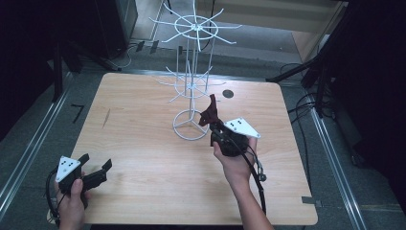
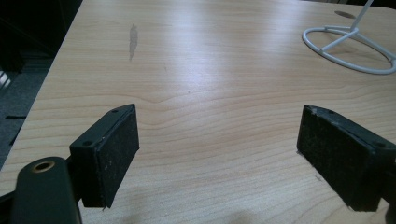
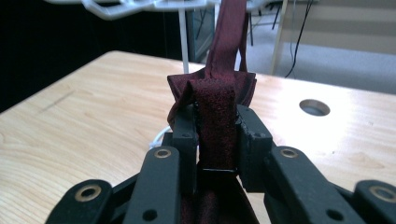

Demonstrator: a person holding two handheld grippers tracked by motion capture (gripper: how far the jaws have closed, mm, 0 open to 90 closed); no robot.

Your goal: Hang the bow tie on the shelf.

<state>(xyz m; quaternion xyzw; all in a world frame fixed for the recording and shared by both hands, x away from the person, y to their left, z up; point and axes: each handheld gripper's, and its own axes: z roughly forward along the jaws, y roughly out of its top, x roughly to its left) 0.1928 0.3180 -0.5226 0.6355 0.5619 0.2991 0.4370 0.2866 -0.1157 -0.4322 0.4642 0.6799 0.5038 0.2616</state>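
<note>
A dark red strip of fabric [image 1: 209, 113] hangs up in the air beside the white wire rack [image 1: 192, 72], and my right gripper [image 1: 216, 127] is shut on it. In the right gripper view the fabric [image 3: 215, 112] sits folded between the two black jaws, with a strap of it running up toward the rack's arms [image 3: 140, 7]. My left gripper [image 1: 95, 167] rests low at the table's front left corner, open, with nothing between its pads [image 2: 114, 151]. Its view looks across bare wood to the rack's ring base [image 2: 350, 49].
The wooden table [image 1: 143, 143] has a round cable hole [image 1: 228, 94] behind the rack. A dark streak [image 1: 106, 117] marks the wood at the left. Dark stands and cables surround the table on the floor.
</note>
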